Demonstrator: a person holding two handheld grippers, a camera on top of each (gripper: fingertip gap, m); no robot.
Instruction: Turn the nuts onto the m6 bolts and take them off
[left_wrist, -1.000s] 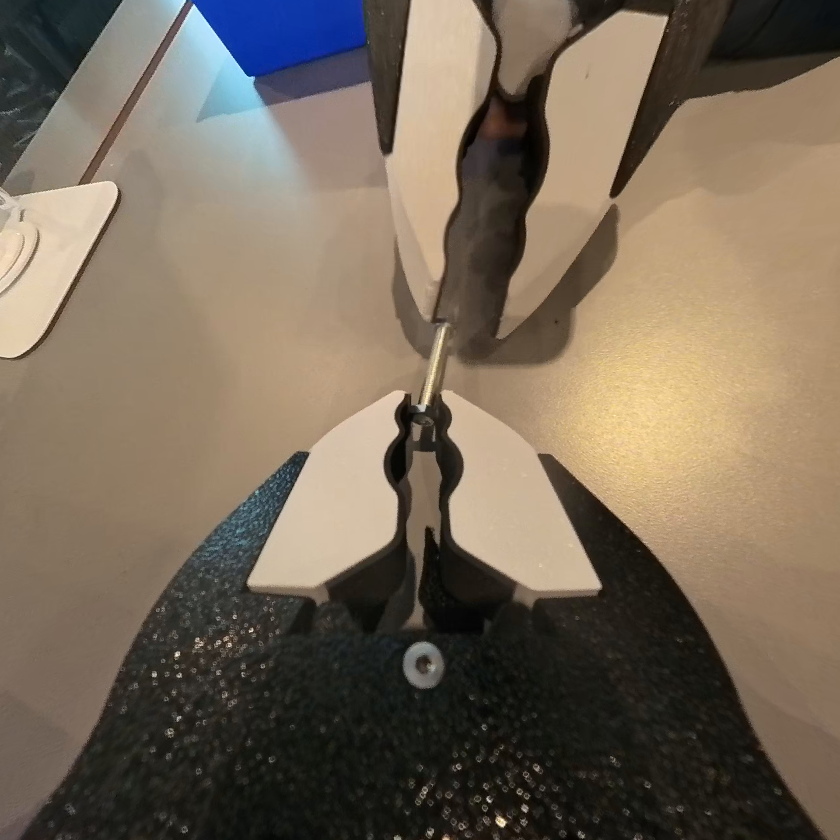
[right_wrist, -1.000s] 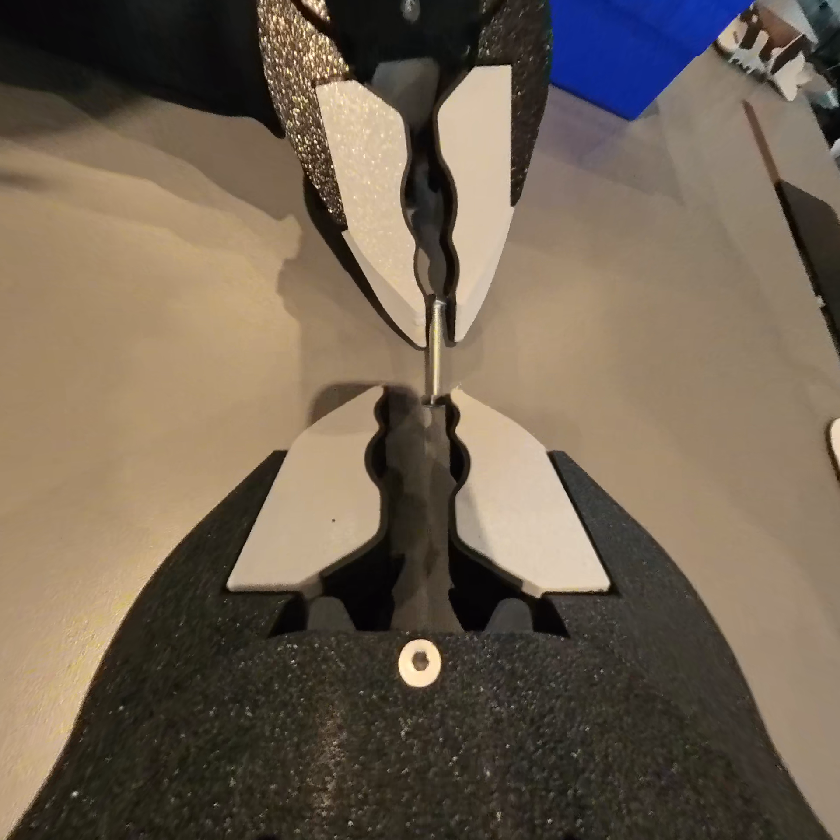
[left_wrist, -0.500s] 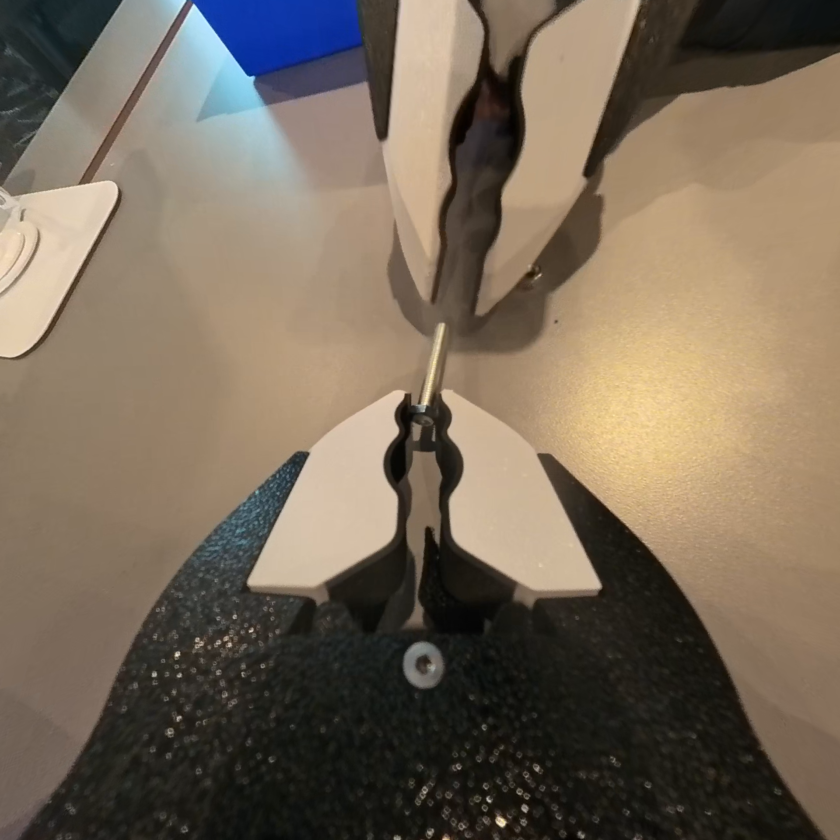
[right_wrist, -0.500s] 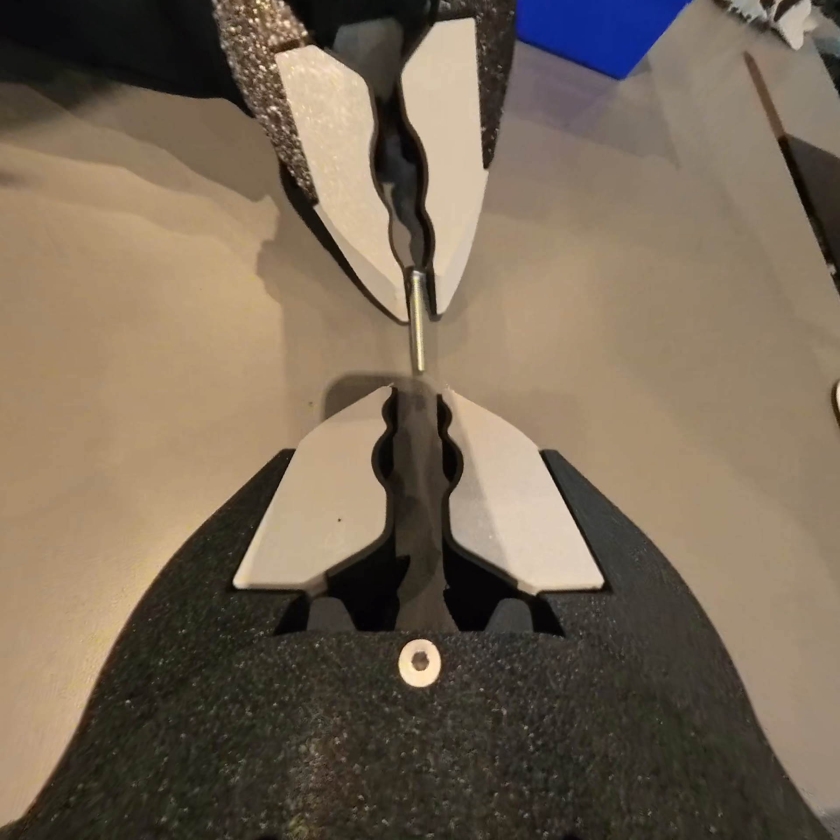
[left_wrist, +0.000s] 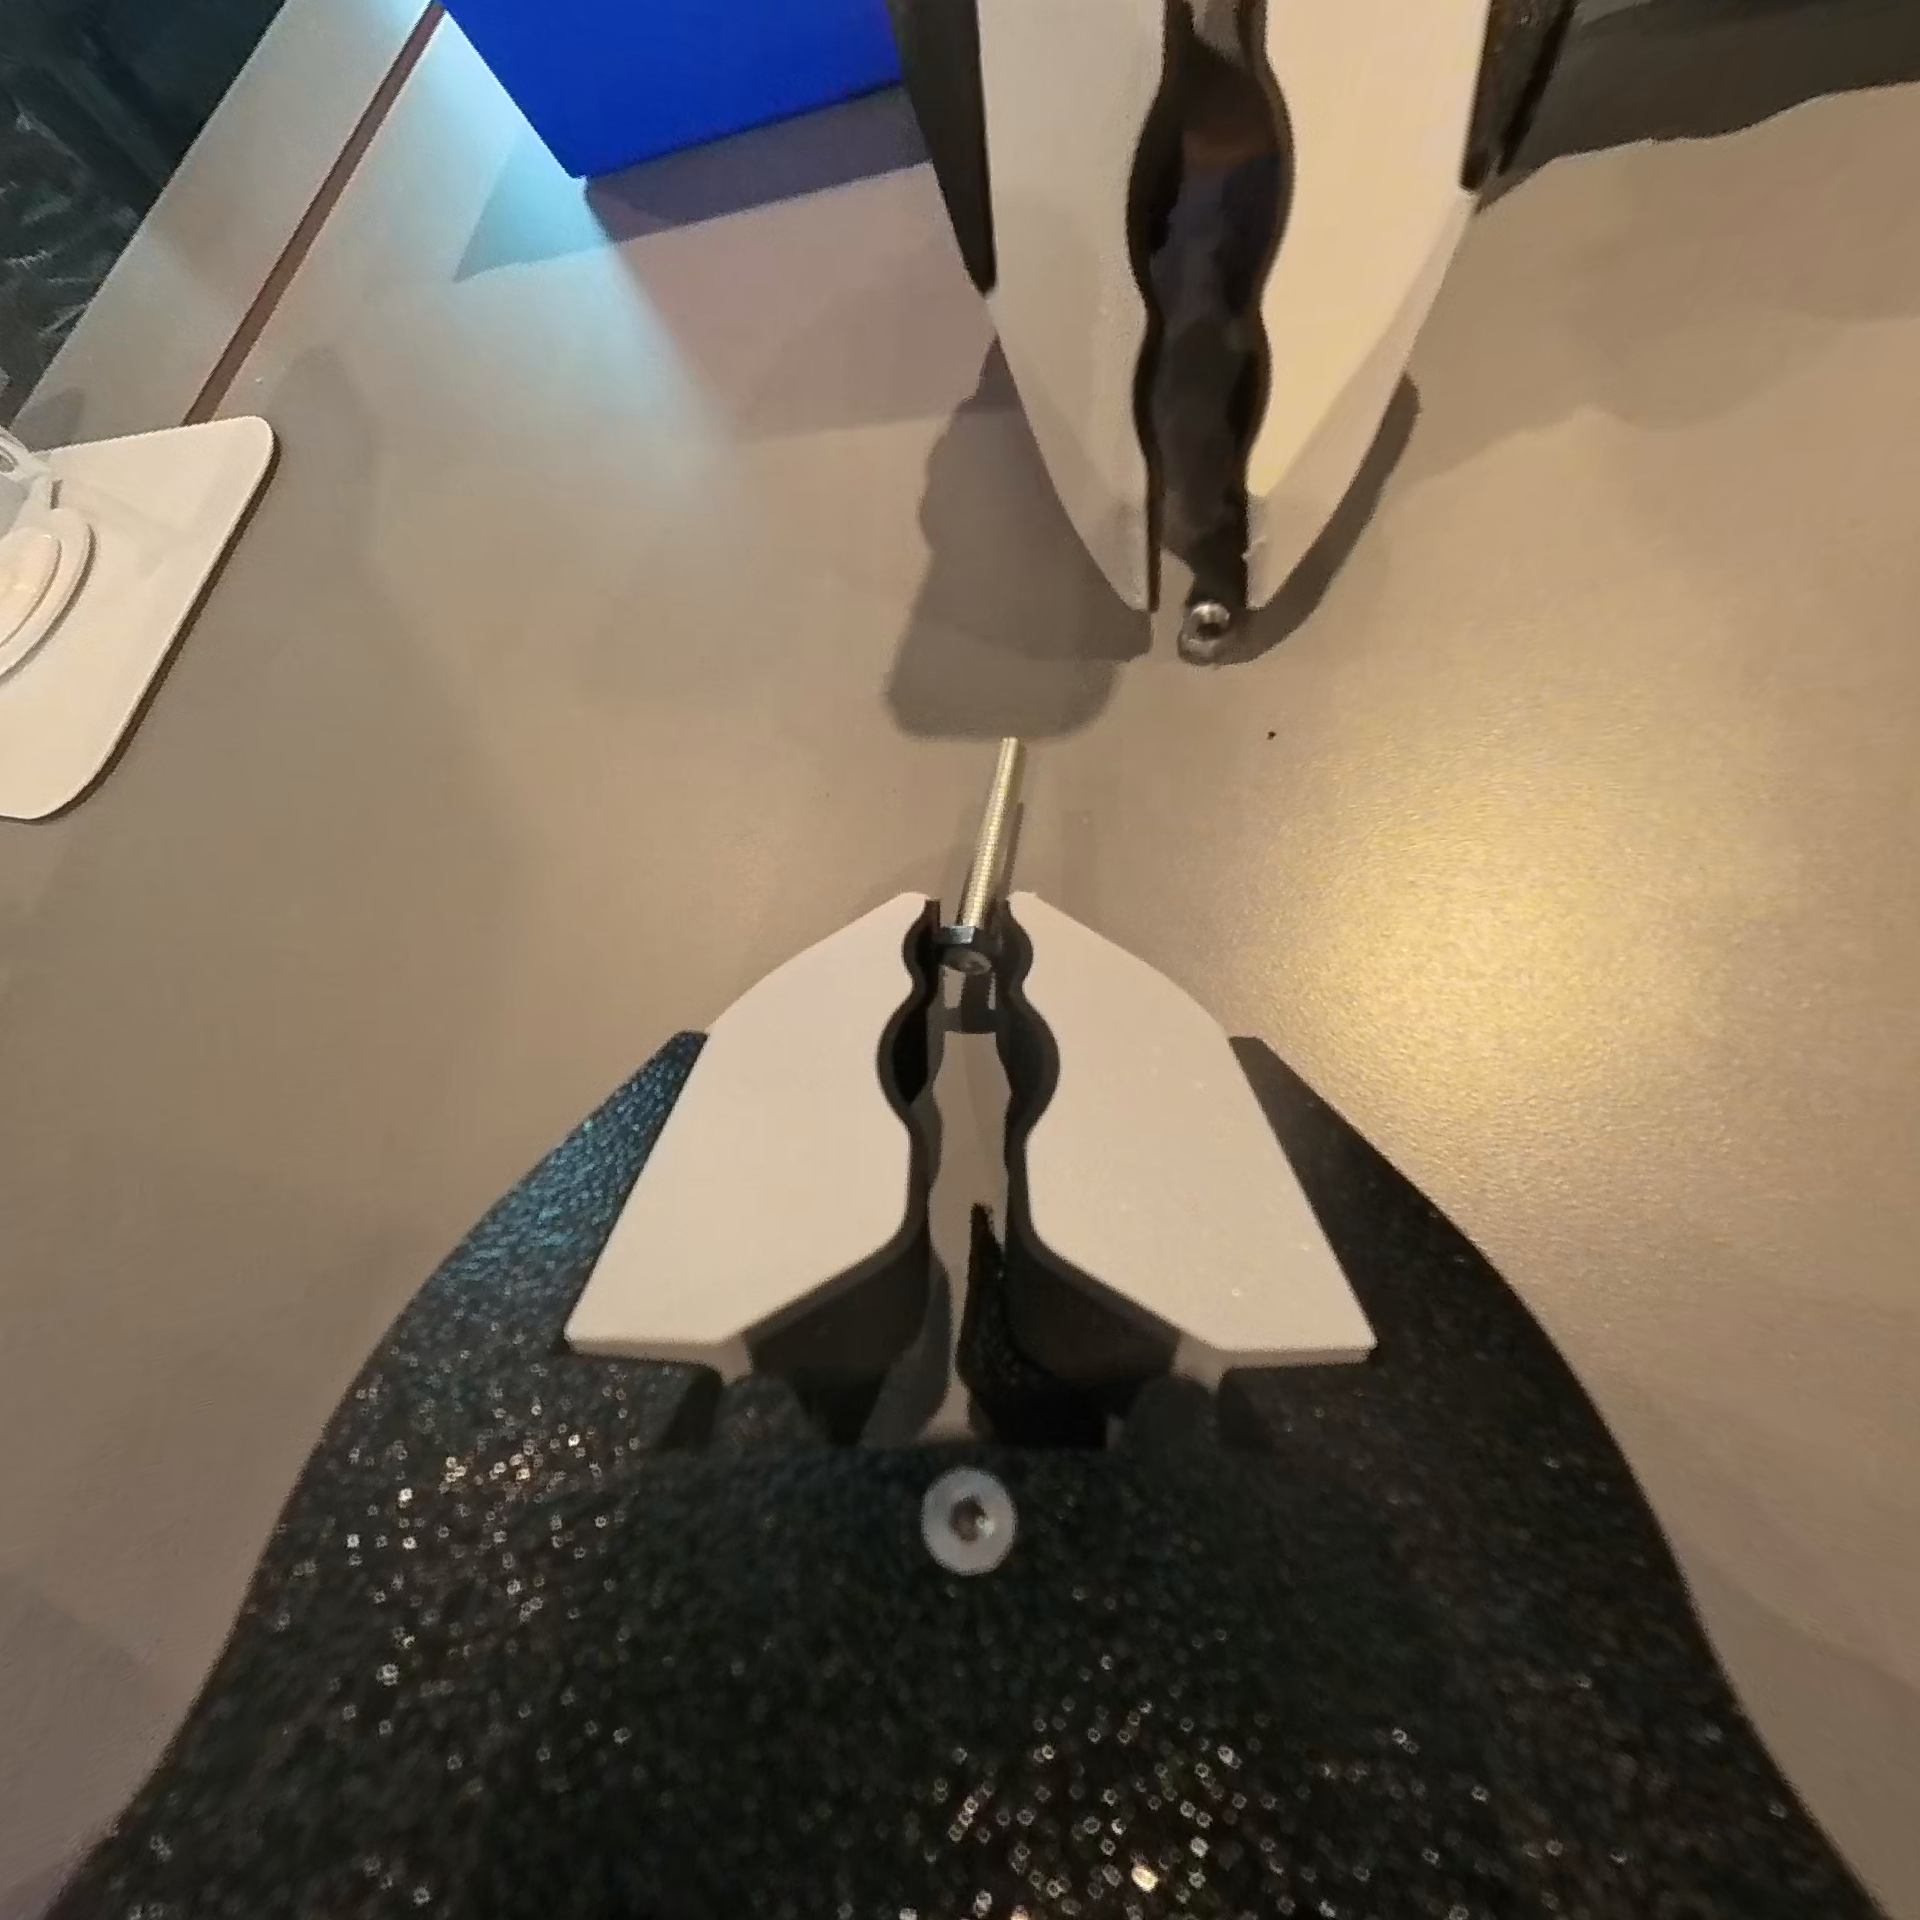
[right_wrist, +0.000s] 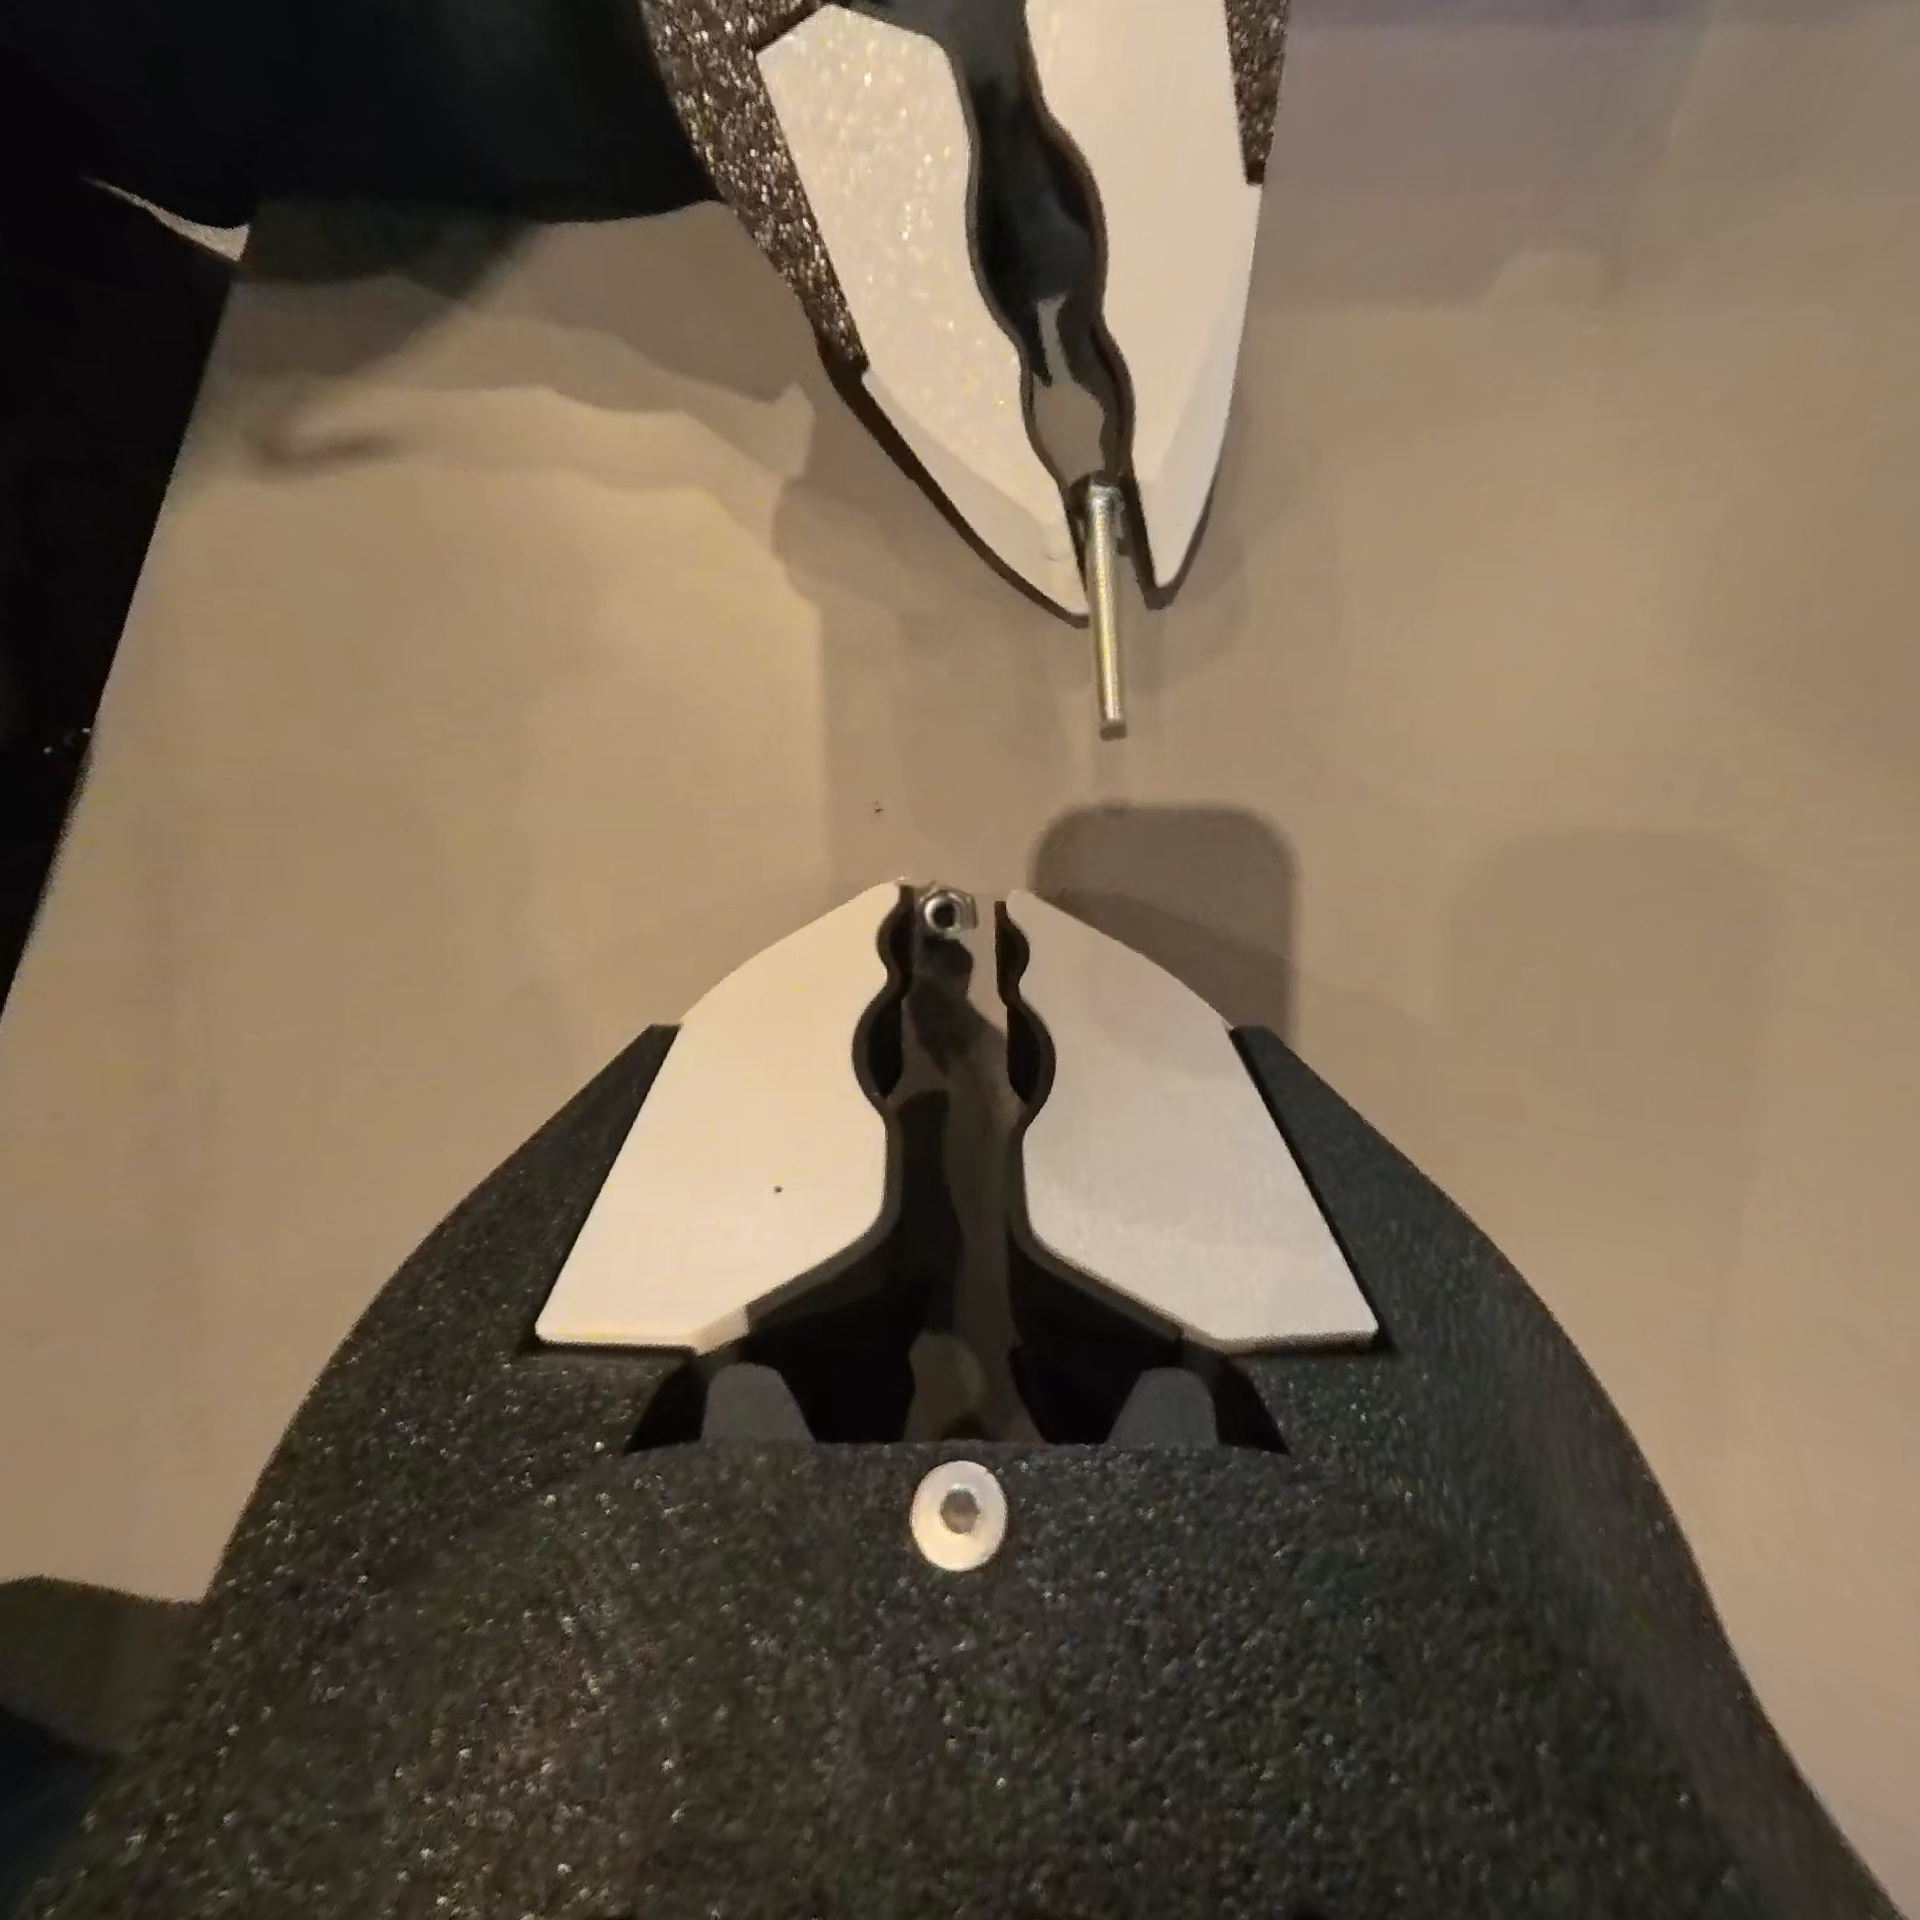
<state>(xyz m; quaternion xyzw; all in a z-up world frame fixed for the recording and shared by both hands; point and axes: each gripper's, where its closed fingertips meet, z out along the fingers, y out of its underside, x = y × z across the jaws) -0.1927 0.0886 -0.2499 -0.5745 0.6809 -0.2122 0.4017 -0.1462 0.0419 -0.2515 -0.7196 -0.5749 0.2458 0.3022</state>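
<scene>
My left gripper (left_wrist: 971, 914) is shut on the head end of a silver M6 bolt (left_wrist: 992, 831), whose threaded shaft points forward above the grey table. My right gripper (right_wrist: 948, 899) is shut on a small silver nut (right_wrist: 940, 920) at its fingertips. In the left wrist view the right gripper (left_wrist: 1203, 608) faces me, a little right of the bolt's line, with the nut (left_wrist: 1205, 620) between its tips. In the right wrist view the left gripper (right_wrist: 1110, 582) holds the bolt (right_wrist: 1107, 644) pointing toward me. Nut and bolt tip are apart, with a clear gap.
A blue box (left_wrist: 665, 73) stands at the far edge of the grey table (left_wrist: 520, 727). A white square base (left_wrist: 135, 592) with a clear object on it sits at the left. A dark sleeve (right_wrist: 312, 104) shows at the top left. About 7 cm separates my left fingertips from my right.
The right gripper was at the bolt's tip one second ago. It has drawn back and sideways with the nut, which is now off the bolt. The left gripper holds still.
</scene>
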